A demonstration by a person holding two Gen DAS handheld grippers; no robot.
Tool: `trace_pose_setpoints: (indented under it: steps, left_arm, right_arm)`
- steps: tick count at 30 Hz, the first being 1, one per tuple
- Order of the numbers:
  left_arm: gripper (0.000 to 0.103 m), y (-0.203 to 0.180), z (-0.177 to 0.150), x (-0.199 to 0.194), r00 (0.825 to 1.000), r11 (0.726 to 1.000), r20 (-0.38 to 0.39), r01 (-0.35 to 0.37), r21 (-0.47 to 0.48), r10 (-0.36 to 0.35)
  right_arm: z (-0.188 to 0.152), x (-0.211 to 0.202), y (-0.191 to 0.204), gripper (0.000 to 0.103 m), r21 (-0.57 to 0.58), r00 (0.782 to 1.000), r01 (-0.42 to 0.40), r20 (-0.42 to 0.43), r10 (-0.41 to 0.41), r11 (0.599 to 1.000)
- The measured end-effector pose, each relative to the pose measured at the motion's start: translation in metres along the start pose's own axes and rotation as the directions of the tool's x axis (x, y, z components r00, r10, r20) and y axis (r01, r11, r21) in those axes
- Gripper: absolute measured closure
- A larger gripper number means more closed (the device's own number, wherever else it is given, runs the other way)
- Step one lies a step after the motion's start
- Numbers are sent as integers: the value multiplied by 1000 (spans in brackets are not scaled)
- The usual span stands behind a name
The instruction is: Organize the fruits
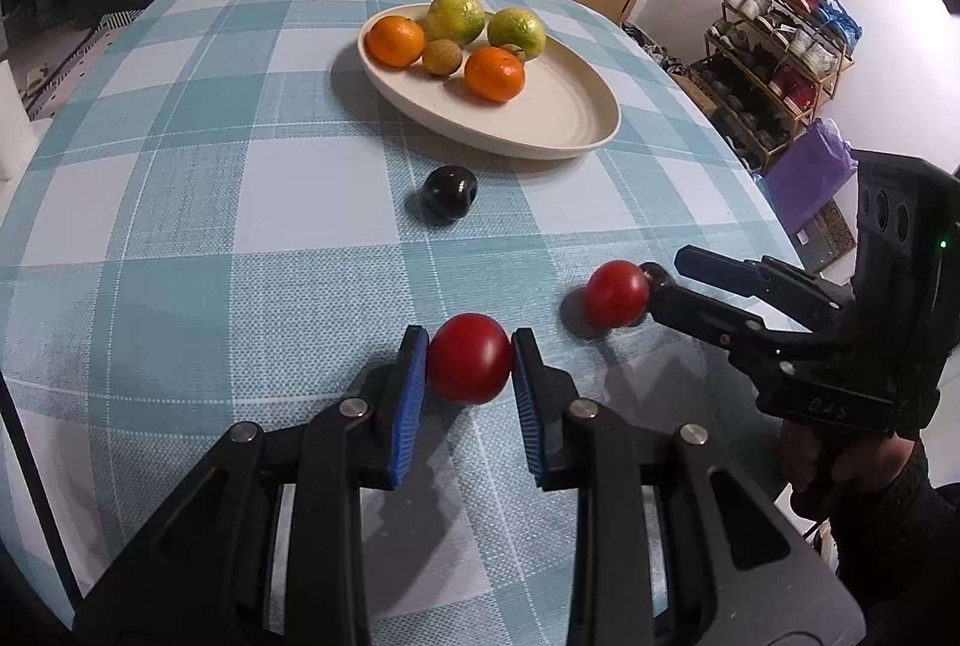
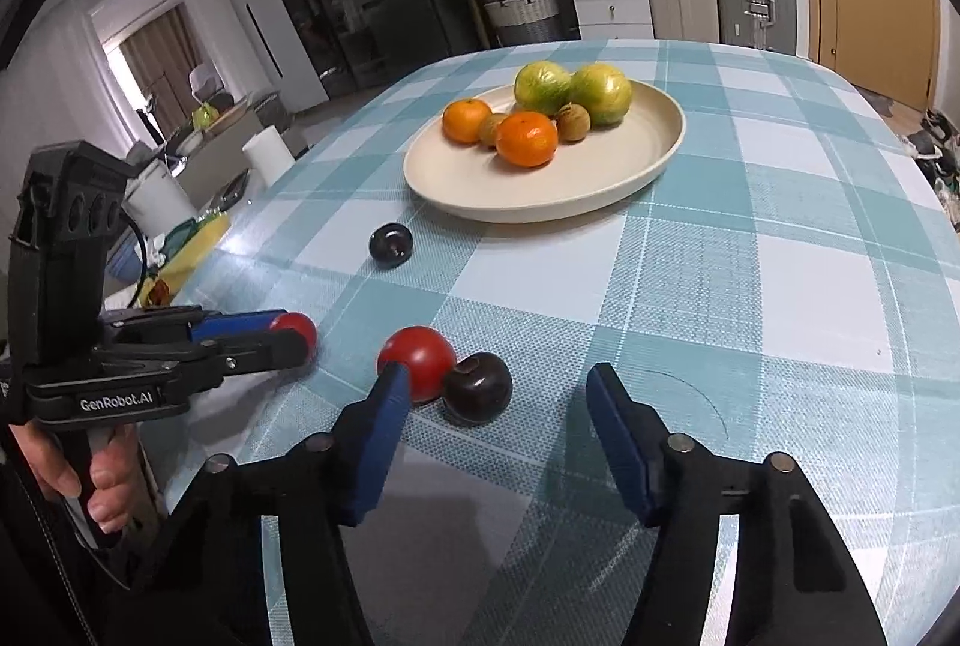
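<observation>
My left gripper point(image 1: 469, 361) is shut on a red tomato point(image 1: 469, 358) just above the checked tablecloth; it also shows in the right wrist view point(image 2: 288, 340) at the left. My right gripper point(image 2: 498, 400) is open, its jaws around a dark plum point(image 2: 478, 386), with a second red tomato point(image 2: 417, 361) touching the left finger. In the left wrist view the right gripper point(image 1: 666, 280) reaches in beside that tomato point(image 1: 617, 293). Another dark plum point(image 1: 449, 193) lies near the cream plate point(image 1: 570, 123), which holds two oranges, two green citrus and small brown fruits.
The table's right edge point(image 1: 774, 226) drops to a shoe rack and a purple bag. In the right wrist view the table's left edge point(image 2: 240, 250) borders a cluttered counter with a paper roll. Suitcases and drawers stand behind the table.
</observation>
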State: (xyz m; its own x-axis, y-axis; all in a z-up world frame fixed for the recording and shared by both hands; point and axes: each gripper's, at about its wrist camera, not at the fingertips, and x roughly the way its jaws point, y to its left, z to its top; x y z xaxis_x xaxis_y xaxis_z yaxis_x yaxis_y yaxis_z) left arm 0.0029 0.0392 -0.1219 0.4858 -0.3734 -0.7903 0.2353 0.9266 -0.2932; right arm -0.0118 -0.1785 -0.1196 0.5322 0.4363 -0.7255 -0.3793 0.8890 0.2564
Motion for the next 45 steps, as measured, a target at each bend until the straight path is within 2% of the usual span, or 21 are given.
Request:
trace_pose_setpoints:
  steps: [2,5,7,12,26,33,39,45]
  left_arm:
    - [78,2,0,0,1000,1000,2,1,-5,-1]
    - [78,1,-1,0,1000,1000,0,1,-3,-1]
    - [78,1,0,1,1000,1000,0,1,-3,-1]
    - [78,1,-1,1,1000,1000,1,3,-4,-3]
    - [78,-2,1,-1,1000,1000,9,3,-6,-3]
    - [78,0,6,-5,1000,1000,20,-1,-11,1]
    - [78,4,23,-11,999,1000,43,-6,-11,7]
    - [78,5,56,-18,997,1000,82,0,-5,0]
  right_arm:
    - [1,2,-1,51,7,1000,-9,-2,9,1000]
    - [1,4,1,54,6,1000,-27,-3,27,1000]
    - [0,7,3,63,-5,999,-33,-15,33,999]
    - [0,11,4,76,-4,998,-48,-28,48,999]
    - [5,13,0,78,30,998,-60,-26,60,998]
    - [6,2,-6,79,70,996,-86,16,85,994]
    - [16,-10,-9,79,80,994,-96,65,91,992]
    - [34,-16,-16,79,78,990,-103,108,94,992]
